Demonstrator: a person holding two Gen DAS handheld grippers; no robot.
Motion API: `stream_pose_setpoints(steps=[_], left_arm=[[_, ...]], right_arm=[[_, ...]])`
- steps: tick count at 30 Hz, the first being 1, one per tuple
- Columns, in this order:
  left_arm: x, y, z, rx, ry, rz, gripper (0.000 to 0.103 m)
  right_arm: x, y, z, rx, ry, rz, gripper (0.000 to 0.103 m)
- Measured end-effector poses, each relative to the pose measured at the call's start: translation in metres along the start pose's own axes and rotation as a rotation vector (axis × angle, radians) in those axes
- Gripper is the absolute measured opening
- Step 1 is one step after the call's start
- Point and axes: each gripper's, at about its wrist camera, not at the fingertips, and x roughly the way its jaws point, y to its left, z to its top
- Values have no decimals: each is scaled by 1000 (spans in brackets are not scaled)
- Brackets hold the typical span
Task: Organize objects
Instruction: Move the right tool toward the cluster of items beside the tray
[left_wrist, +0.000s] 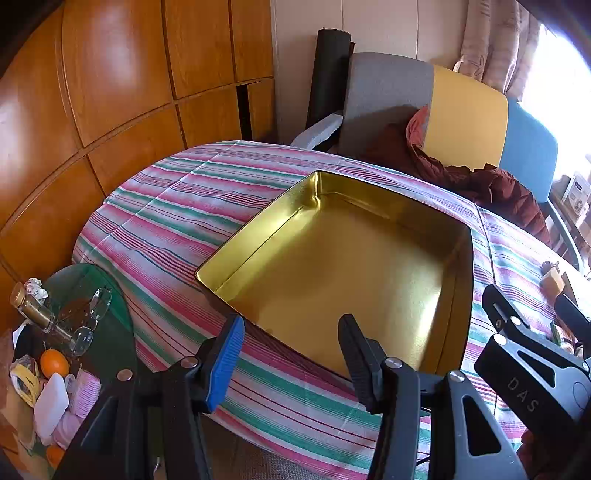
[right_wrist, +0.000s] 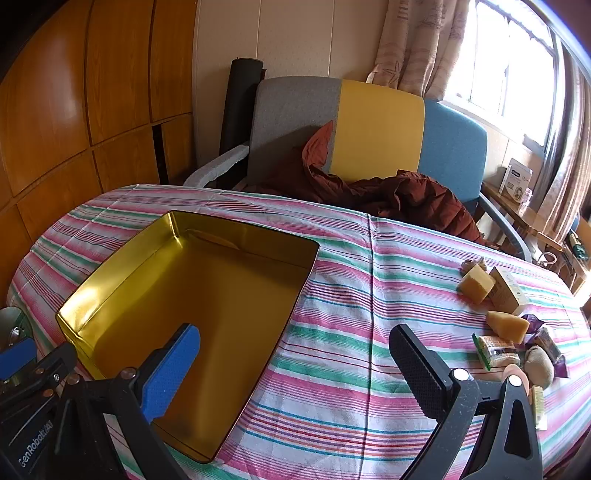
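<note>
An empty gold tin box (left_wrist: 236, 236) lies open on the striped tablecloth (left_wrist: 166, 206). My left gripper (left_wrist: 291, 354) hovers over the tin's near rim, open, with nothing between its blue and black pads. In the right wrist view the same tin (right_wrist: 110, 273) is at the left. My right gripper (right_wrist: 295, 369) stands wide open above the cloth beside the tin's right wall, holding nothing. At the table's right lie several small items: two yellow blocks (right_wrist: 476, 284) (right_wrist: 508, 326), a small carton (right_wrist: 508, 291), a green packet (right_wrist: 496, 350), a purple wrapper (right_wrist: 546, 339) and a beige pouch (right_wrist: 539, 363).
Behind the table stands a grey, yellow and blue chair (right_wrist: 376, 125) with a rust-red jacket (right_wrist: 417, 199) on it. A green side table (left_wrist: 107, 332) at the left holds glasses (left_wrist: 88, 321), a bottle (left_wrist: 33, 310) and an orange (left_wrist: 54, 362). Wooden cabinets (left_wrist: 110, 74) line the left wall.
</note>
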Motion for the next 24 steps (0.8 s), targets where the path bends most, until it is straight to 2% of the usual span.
stream_pose_setpoints(steps=[12, 18, 24], left_arm=[[-2, -7, -3, 12, 7, -21, 54], [1, -11, -11, -8, 34, -156, 54], [-5, -36, -26, 60, 15, -267, 54]], right_arm=[[-6, -12, 0, 11, -8, 1, 103], [-11, -33, -2, 48, -22, 69, 103], [-13, -60, -14, 48, -22, 77, 103]])
